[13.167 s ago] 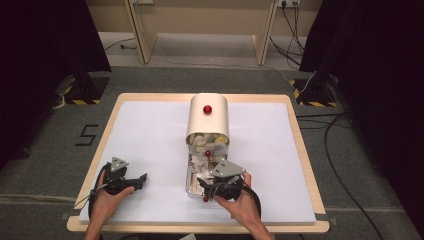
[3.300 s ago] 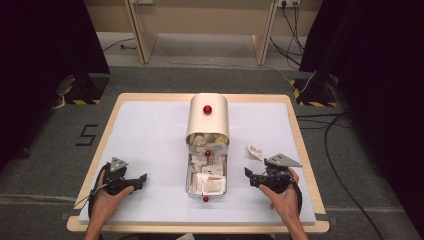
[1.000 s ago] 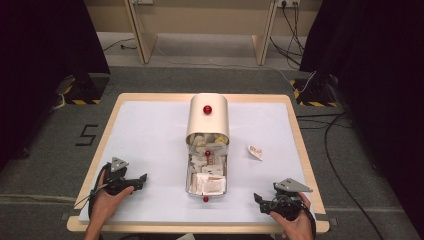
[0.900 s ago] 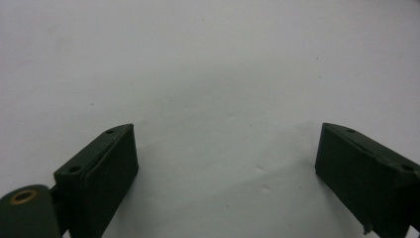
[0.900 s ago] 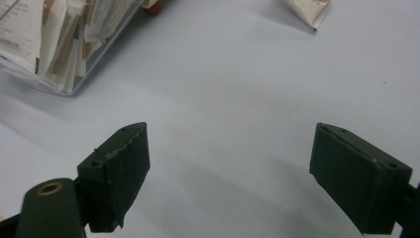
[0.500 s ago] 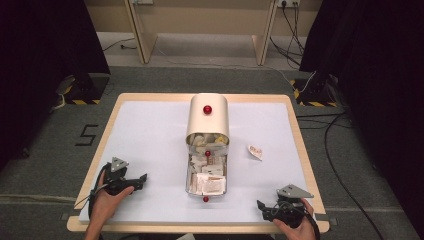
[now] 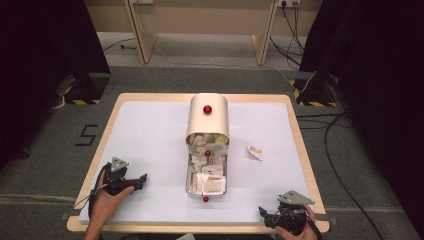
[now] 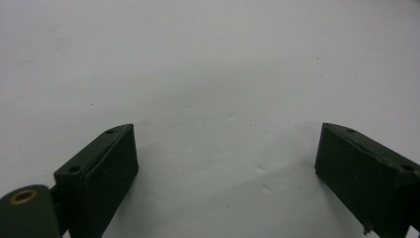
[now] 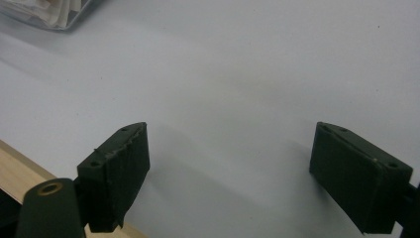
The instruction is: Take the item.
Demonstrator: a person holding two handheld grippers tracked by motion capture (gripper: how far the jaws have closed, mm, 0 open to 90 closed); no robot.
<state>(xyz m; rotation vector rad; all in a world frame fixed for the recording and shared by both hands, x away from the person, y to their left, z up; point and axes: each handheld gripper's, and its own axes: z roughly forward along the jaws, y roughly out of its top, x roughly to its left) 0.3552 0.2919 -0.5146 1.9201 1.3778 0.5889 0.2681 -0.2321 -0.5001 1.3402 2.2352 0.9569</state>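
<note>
A: Left claw (image 7: 141,179)?
B: Resting low at the near-left corner of the desk (image 7: 150,130), held in a hand (image 7: 106,199). Jaws spread wide in the left gripper view (image 8: 225,163), only bare white surface between them. Released, gripping nothing.

A: Right claw (image 7: 263,214)?
B: Down at the near-right edge of the desk, jaws pointing left. Spread wide too in the right gripper view (image 9: 228,158), over white surface, with the wooden desk edge at lower left. Released, empty.

A: Middle of the desk?
B: Cream roll-top box (image 7: 207,118) with a red knob (image 7: 207,109) on its lid, lid pushed back. Clear tray (image 7: 206,172) stretching toward the near side, packed with paper sachets (image 7: 209,183). Corner of that tray visible at the top left of the right gripper view (image 9: 64,15).

A: Anything loose?
B: One small sachet (image 7: 255,151) lying flat on the white surface, right of the tray, well apart from both claws.
</note>
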